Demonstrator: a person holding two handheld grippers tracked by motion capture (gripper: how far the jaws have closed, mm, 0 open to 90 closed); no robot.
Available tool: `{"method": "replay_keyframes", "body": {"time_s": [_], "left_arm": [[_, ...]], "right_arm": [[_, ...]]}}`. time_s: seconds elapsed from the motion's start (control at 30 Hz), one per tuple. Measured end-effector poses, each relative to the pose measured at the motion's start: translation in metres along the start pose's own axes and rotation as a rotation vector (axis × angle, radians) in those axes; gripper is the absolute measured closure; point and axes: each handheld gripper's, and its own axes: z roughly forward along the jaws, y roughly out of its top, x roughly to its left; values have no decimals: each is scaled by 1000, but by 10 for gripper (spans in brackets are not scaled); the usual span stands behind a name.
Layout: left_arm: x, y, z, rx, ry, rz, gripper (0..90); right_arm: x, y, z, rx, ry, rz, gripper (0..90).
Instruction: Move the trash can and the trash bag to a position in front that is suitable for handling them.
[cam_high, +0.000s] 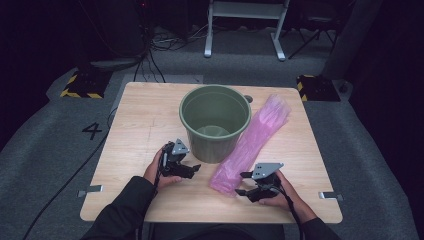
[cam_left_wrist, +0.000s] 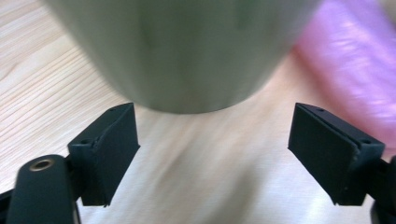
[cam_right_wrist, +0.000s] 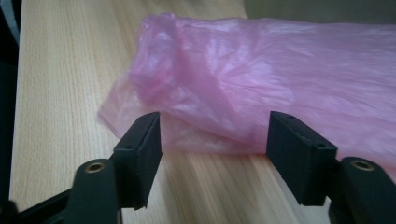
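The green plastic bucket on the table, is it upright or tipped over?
Upright. The green plastic bucket stands on its base on the wooden table, round mouth facing up, inside visibly empty.

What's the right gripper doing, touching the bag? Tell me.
Apart. In the right gripper view, the open right gripper has bare table showing between its fingers and the bag.

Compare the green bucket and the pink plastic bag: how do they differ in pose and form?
The green bucket stands upright, rigid and open-topped; the pink plastic bag lies flat, crumpled and stretched out beside it. The bucket is opaque; the bag is translucent. Both rest on the wooden table, each faced by an open gripper.
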Motion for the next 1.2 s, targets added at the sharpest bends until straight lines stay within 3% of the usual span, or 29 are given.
{"method": "replay_keyframes", "body": {"time_s": [0.1,0.13,0.17,0.23,0.4,0.53,0.6,0.67,0.77,0.8,0.83,1.0,1.1,1.2], "left_arm": [[-14,5,-4,-26,-47,22,162],[-18,7,-5,-33,-61,33,162],[-23,8,-6,-41,-77,42,162],[-33,11,-7,-47,-103,58,162],[-53,14,1,-32,-169,79,160],[-57,13,12,-1,-187,83,163],[-55,11,18,14,-200,67,200],[-55,9,23,36,-180,72,221],[-54,7,28,53,-167,100,332],[-54,8,29,56,-170,102,443],[-53,7,30,57,-178,105,443],[-52,4,29,87,-171,174,694],[-47,2,26,98,-165,199,739],[-39,-2,21,103,-169,199,749]], "right_arm": [[-2,-8,-17,-23,-23,13,332],[-5,-14,-29,-20,-65,25,323],[-5,-14,-29,-20,-65,25,323],[-11,-21,-43,-28,-112,47,317],[-35,-38,-73,-84,-241,157,316],[-54,-55,-88,-100,-341,240,322],[-59,-60,-91,-106,-354,270,323],[-62,-64,-92,-108,-370,287,323],[-65,-66,-93,-100,-394,289,322],[-66,-67,-92,-99,-399,295,321],[-66,-67,-92,-99,-399,295,321],[-66,-67,-92,-102,-399,293,310],[-65,-66,-93,-112,-389,286,295],[-63,-62,-93,-116,-396,271,285]]}}
